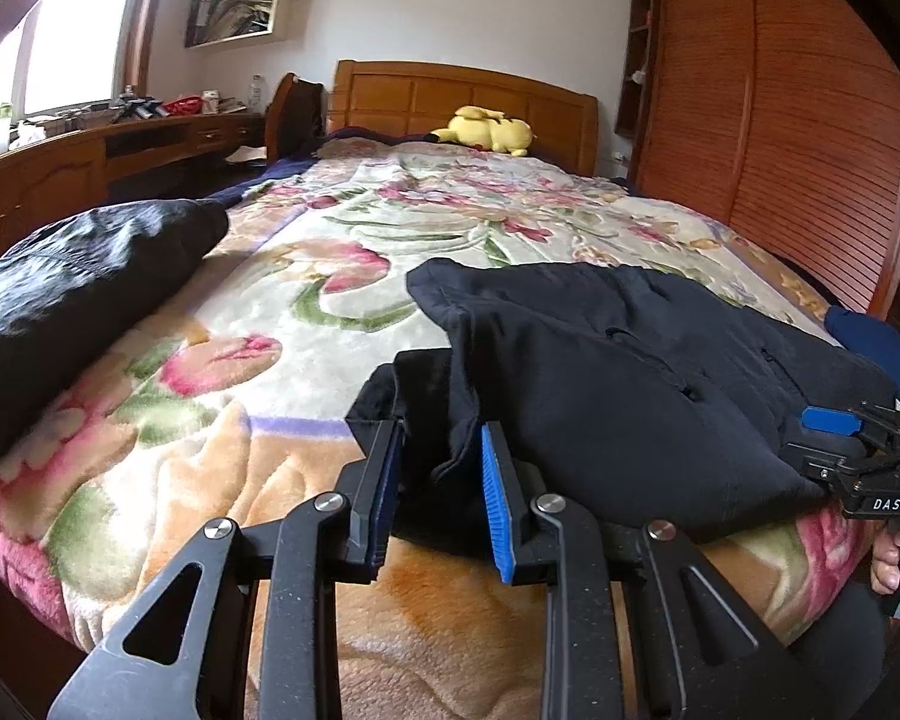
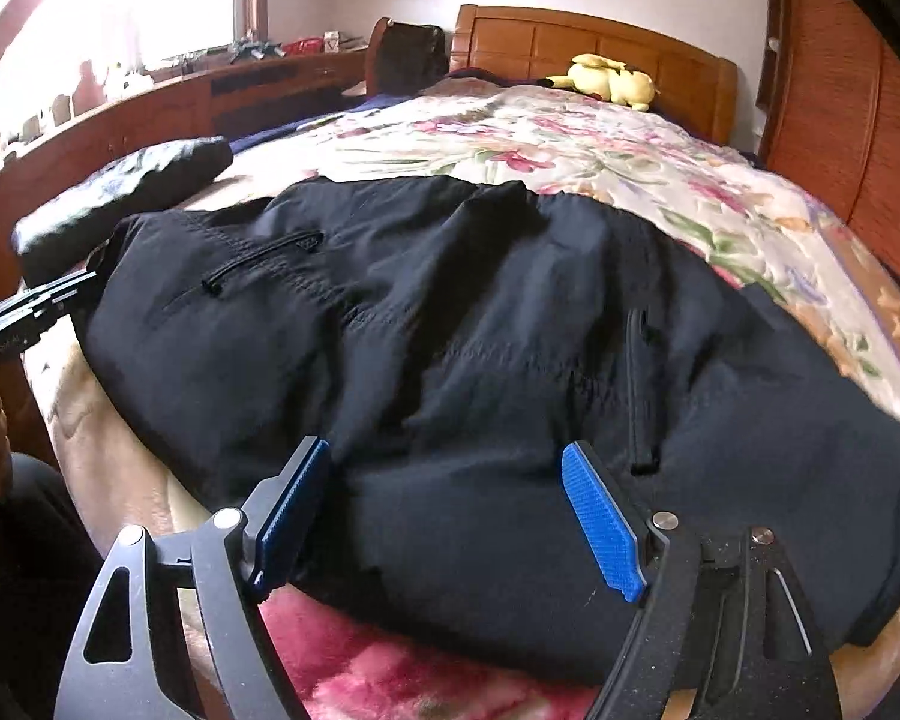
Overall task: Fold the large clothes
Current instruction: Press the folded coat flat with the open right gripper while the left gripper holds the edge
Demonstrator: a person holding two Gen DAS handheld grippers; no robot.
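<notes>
On the floral blanket (image 1: pixel 306 252), left gripper (image 1: pixel 441 456) fingers straddle the dark jacket's (image 2: pixel 450 330) edge; right gripper (image 2: pixel 450 474) fingers gape wide.

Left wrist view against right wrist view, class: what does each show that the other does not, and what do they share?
Only the left wrist view shows the left hand-held gripper open around the jacket's edge, and the wardrobe's slatted doors. Only the right shows the right hand-held gripper open over the jacket's hem, and both zipped pockets. Both show the floral blanket, the yellow plush, the headboard and a black bundle.
</notes>
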